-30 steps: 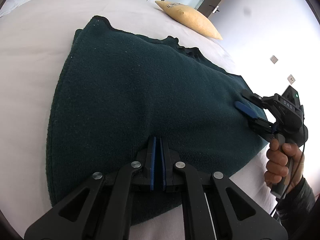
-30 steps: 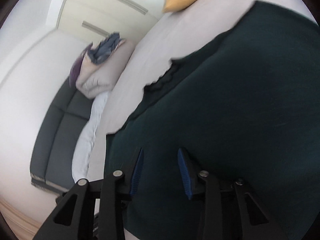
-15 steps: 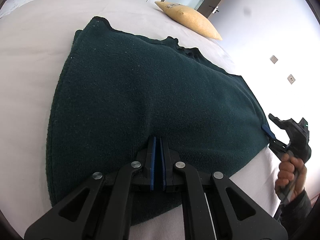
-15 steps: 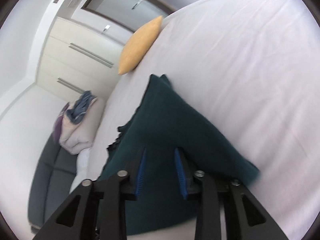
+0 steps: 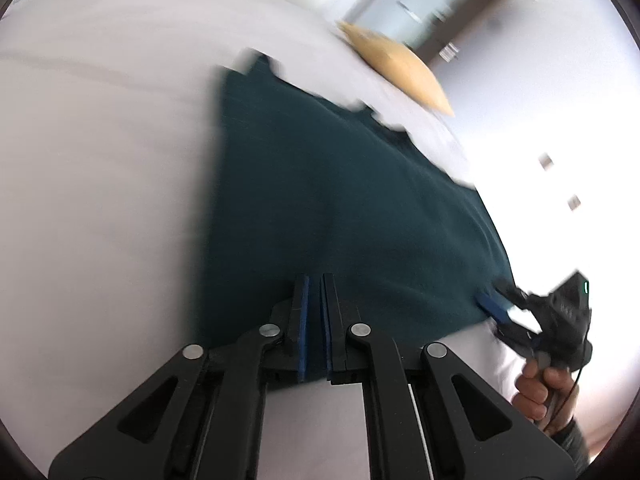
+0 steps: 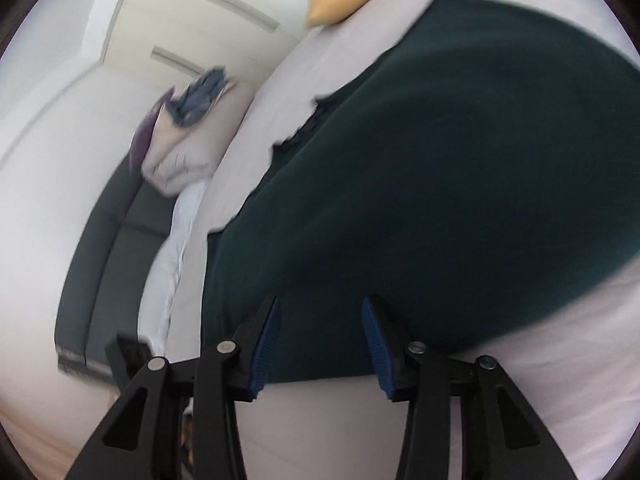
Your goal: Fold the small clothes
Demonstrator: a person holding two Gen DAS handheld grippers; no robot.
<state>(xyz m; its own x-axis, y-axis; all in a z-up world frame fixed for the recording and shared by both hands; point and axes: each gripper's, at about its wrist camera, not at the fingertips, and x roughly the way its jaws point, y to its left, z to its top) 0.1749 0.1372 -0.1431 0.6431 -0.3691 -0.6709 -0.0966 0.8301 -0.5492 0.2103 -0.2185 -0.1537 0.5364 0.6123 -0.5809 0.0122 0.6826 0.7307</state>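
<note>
Hem of the dark green knit garment [image 5: 340, 208] sits between my nearly closed left gripper [image 5: 314, 320] fingers, apparently pinched, near the bed [image 5: 100, 160] edge; right gripper [image 6: 320, 340], wide, straddles the adjacent corner.

Yellow pillow [image 5: 400, 68] on white bed [image 5: 100, 140], sofa [image 6: 116, 240]

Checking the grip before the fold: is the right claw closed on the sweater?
No, the right claw stands wide open, its blue pads apart over the sweater's near edge.
</note>
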